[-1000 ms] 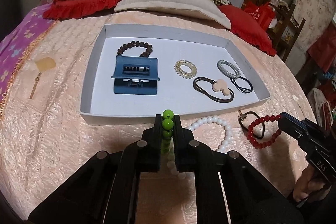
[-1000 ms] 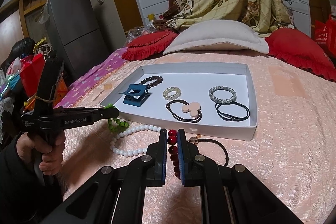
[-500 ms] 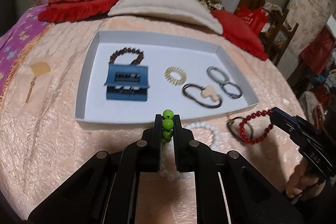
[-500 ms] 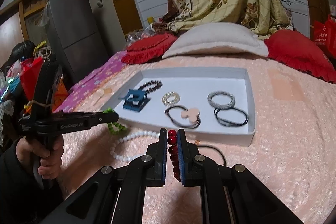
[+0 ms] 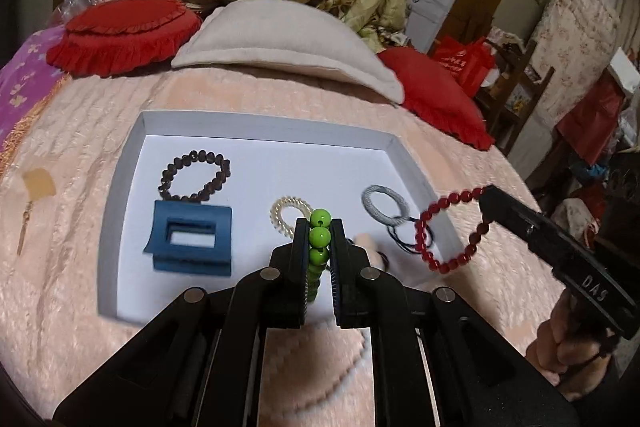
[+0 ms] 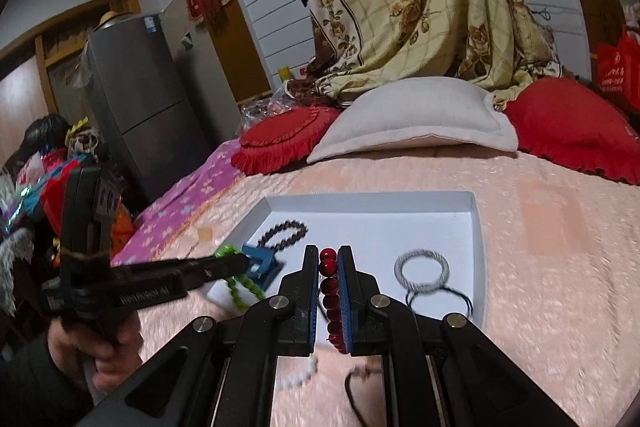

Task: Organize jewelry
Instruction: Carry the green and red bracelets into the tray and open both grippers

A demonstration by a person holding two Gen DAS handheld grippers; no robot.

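My left gripper [image 5: 320,227] is shut on a green bead bracelet [image 5: 320,237] and holds it in the air over the front of the white tray [image 5: 264,125]. My right gripper [image 6: 329,259] is shut on a red bead bracelet [image 6: 330,291], which hangs as a loop above the tray's right edge in the left wrist view [image 5: 448,227]. In the tray lie a dark bead bracelet [image 5: 196,177], a blue hair clip [image 5: 190,241], a clear coil tie [image 5: 288,219], a grey hair tie [image 5: 384,205] and black hair ties [image 6: 438,301].
The tray lies on a peach quilted bed [image 5: 60,267]. A white bead bracelet [image 6: 298,377] and a black cord [image 6: 356,395] lie on the quilt in front of the tray. Red cushions [image 5: 124,35] and a beige pillow [image 5: 280,43] lie behind it.
Both grippers have lifted and moved forward toward the tray, each carrying its bracelet off the quilt. The white bracelet stays on the bed.
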